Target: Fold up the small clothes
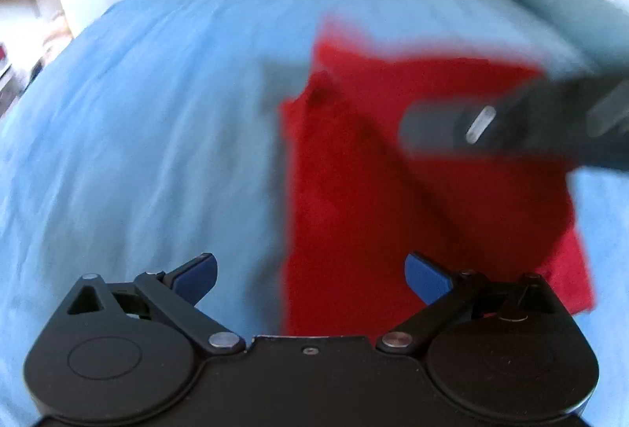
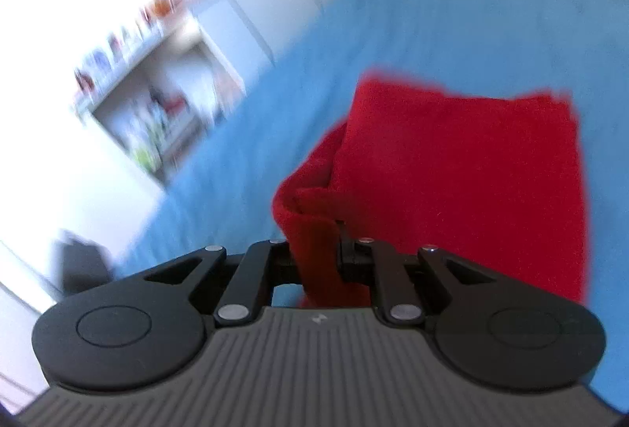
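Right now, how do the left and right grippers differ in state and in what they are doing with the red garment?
The left gripper is open, its blue-padded fingers spread with nothing between them; the right gripper is shut on a bunched edge of the red garment. The left gripper hangs above the blue bedspread beside the garment; the right gripper lifts its pinched edge off the bed. Both are black and point toward the same garment.
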Available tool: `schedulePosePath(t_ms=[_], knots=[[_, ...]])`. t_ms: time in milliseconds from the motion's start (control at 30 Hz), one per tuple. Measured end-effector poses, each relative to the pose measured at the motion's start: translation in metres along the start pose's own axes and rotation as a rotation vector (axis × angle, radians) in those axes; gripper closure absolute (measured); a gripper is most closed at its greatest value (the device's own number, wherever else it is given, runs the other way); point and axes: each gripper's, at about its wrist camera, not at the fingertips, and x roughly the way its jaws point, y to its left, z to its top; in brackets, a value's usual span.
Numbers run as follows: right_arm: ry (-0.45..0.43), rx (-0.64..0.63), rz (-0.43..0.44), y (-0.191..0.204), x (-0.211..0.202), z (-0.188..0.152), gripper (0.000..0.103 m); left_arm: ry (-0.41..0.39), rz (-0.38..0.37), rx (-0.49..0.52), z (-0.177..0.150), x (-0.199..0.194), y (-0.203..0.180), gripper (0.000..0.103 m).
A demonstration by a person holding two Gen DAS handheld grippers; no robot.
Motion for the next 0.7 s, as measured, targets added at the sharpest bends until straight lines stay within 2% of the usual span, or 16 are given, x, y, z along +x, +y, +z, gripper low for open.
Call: schedulePosePath(t_ms=[33, 100, 233, 300, 333, 367, 467, 567, 700], knots=[[0.060, -0.003, -0.041, -0.001, 0.022, -0.009, 0.076, 0.010, -0.002, -0.016, -0.006, 0.002, 0.008, 0.000], [0.117, 0.025, -0.045, -0.007, 0.043, -0.022, 0.076, 0.017, -0.027, -0.047, -0.018, 0.002, 0.020, 0.000], [0.089, -0.013, -0.032, -0.003, 0.039, -0.027, 0.069, -0.014, -0.056, -0.069, -0.028, -0.008, 0.028, 0.000], [0.091, -0.024, -0.014, -0.001, 0.031, -0.025, 0.038, -0.035, -0.080, -0.071, -0.027, -0.013, 0.028, 0.000], [0.082, -0.016, -0.012, -0.004, 0.023, -0.022, 0.013, -0.042, -0.099, -0.069, -0.026, -0.017, 0.028, 0.000], [0.059, -0.011, -0.014, -0.007, 0.015, -0.019, 0.009, -0.051, -0.126, -0.067, -0.026, -0.022, 0.028, 0.000], [-0.024, -0.009, 0.031, -0.020, -0.029, -0.011, 0.008, -0.056, -0.225, -0.058, -0.029, -0.033, 0.027, 0.000], [-0.098, -0.032, -0.018, -0.033, -0.072, -0.015, 0.005, -0.073, -0.282, -0.038, -0.031, -0.042, 0.019, 0.000], [-0.128, -0.069, -0.109, -0.051, -0.103, -0.042, 0.005, -0.101, -0.259, -0.005, -0.030, -0.040, 0.003, 0.000]])
